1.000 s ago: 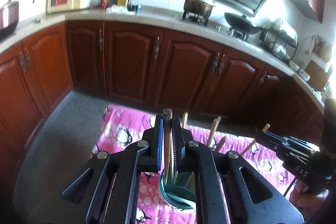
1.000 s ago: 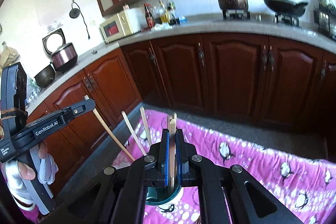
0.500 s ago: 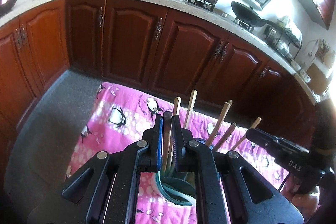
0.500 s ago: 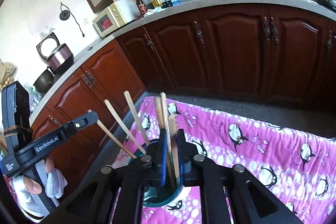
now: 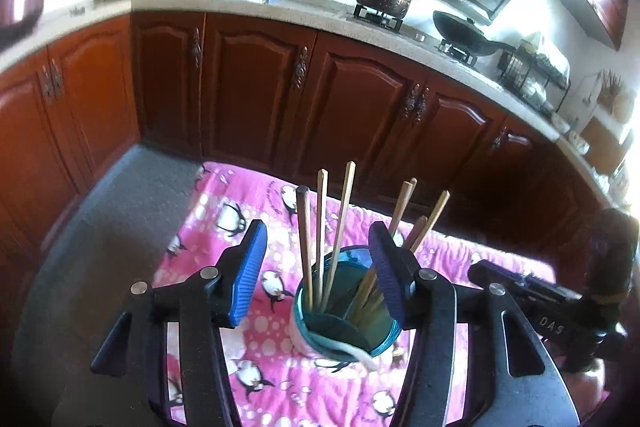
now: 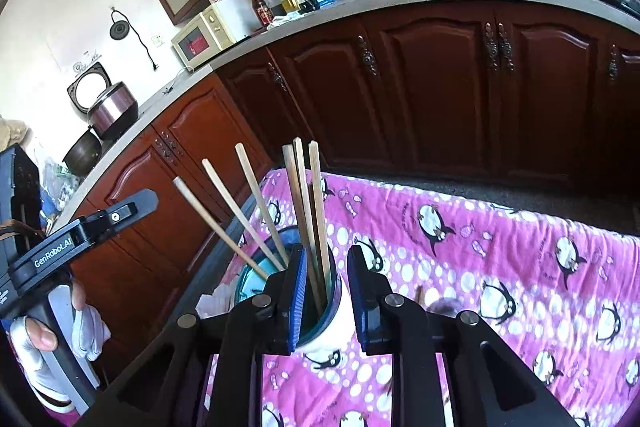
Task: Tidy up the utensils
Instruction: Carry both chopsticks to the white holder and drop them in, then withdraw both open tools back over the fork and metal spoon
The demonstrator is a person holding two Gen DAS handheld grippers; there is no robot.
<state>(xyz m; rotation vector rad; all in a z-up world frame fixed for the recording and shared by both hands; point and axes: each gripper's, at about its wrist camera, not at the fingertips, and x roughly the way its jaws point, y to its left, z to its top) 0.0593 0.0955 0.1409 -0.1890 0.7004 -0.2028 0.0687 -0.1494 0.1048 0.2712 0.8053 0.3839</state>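
Left wrist view: left gripper (image 5: pixel 318 267) spreading, chopsticks (image 5: pixel 320 227) freed into the holder (image 5: pixel 344 331); right gripper (image 6: pixel 326 291) opening likewise, pinching nothing.

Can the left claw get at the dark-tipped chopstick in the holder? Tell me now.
Probably yes. The left claw is opening and empties around the dark-tipped chopstick, which stands in the teal holder; only neighbouring chopsticks crowd it.
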